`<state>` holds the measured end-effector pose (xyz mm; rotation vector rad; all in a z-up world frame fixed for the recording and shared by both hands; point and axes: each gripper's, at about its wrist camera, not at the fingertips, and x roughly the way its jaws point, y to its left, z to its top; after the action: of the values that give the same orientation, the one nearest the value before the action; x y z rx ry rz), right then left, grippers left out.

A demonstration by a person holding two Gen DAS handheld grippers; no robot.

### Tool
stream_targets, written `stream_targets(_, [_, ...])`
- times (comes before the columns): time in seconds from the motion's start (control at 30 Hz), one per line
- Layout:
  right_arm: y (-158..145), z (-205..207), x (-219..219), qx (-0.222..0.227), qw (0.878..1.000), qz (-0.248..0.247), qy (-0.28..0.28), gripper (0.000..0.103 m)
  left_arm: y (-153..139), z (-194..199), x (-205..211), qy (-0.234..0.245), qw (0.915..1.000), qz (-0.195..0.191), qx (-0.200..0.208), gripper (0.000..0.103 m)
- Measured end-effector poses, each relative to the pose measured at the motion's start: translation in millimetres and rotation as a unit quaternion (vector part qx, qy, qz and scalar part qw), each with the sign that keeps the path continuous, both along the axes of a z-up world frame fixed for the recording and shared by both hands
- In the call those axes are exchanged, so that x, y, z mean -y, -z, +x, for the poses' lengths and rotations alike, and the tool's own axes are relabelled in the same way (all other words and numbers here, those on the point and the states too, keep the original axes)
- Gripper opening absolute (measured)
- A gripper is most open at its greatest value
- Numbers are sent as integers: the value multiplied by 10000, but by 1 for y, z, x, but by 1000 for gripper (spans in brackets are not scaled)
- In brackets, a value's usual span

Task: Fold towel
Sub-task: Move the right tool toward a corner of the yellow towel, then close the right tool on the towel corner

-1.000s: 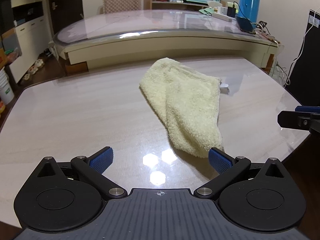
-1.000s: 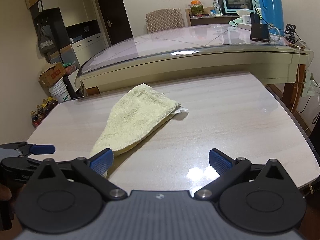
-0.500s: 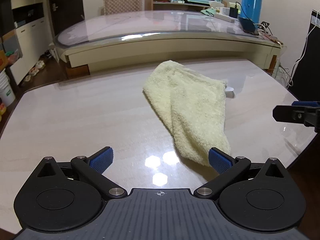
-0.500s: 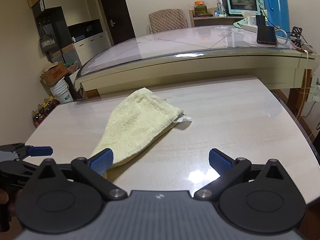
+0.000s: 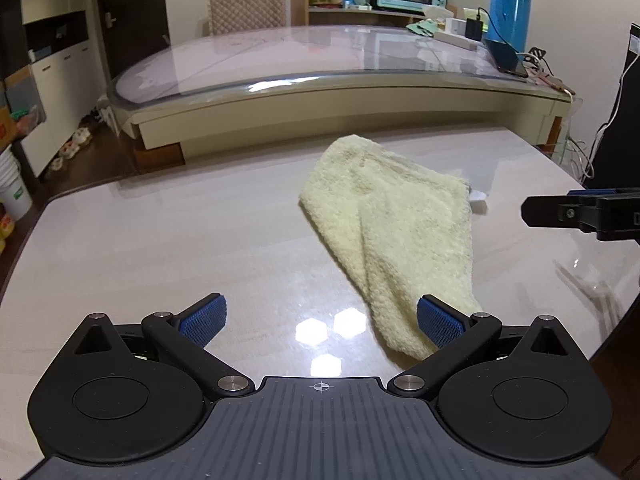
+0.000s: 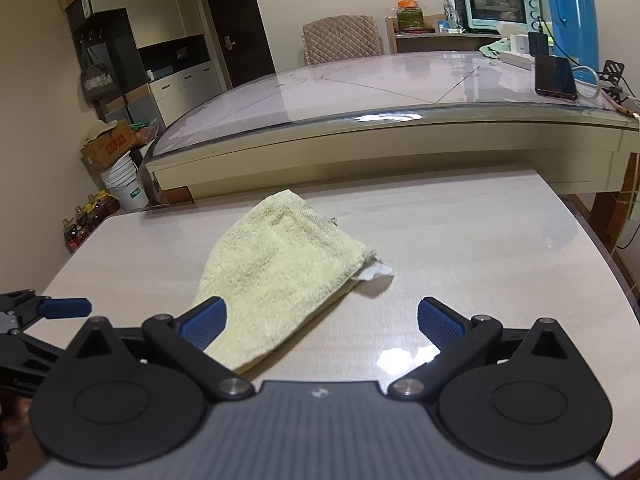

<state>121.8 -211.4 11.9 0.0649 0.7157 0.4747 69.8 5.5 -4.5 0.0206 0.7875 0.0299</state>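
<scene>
— Both views have crept forward over the last second: the pale wood-grain glossy surface (image 5: 160, 240) fills more of the lower picture, and the pale yellow terry towel (image 5: 400, 232) sits nearer and larger than it did.

— How does that towel lie?

— Loosely doubled into a tapering wedge near the middle of the surface, its narrow end towards the cameras, its broad end away, with a small white label (image 6: 376, 274) poking out at one corner. It's bunched, not squared.

— And the tongs?

— The left tongs (image 5: 320, 318) stand wide with nothing between the blue pads, the right-hand pad just over the towel's near tip. The right tongs (image 6: 320, 320) are wide and empty too, the left-hand pad over the towel's edge.

— So which step?

— I'd judge an approach to grip. Whether that rough wedge is a start or a half-made fold I can't settle. Either way, each pair needs a clean edge or corner between its pads.
</scene>
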Motion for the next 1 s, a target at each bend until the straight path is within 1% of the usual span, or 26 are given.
stream_targets(0.13, [5, 12, -3, -42, 10000, 43, -11, 103, 0, 4, -3, -24, 10000, 15, -35, 103])
stream_targets(0.27, [10, 28, -8, -95, 9999, -24, -36, 102, 0, 8, -7, -47, 10000, 22, -54, 103])
stream_targets(0.6, [21, 61, -19, -182, 9998, -90, -57, 85, 4, 17, -16, -90, 9999, -61, -93, 103])
stream_targets(0.77, [29, 74, -24, -265, 9996, -114, -59, 80, 8, 22, -20, -114, 9997, -64, -193, 103])
stream_targets(0.9, [32, 79, -27, -317, 9994, -127, -49, 69, 9, 27, -24, -117, 9997, -85, -181, 103])
stream_targets(1.0, [34, 81, -27, -328, 9994, -139, -29, 64, 10, 29, -26, -118, 9998, -60, -168, 103])
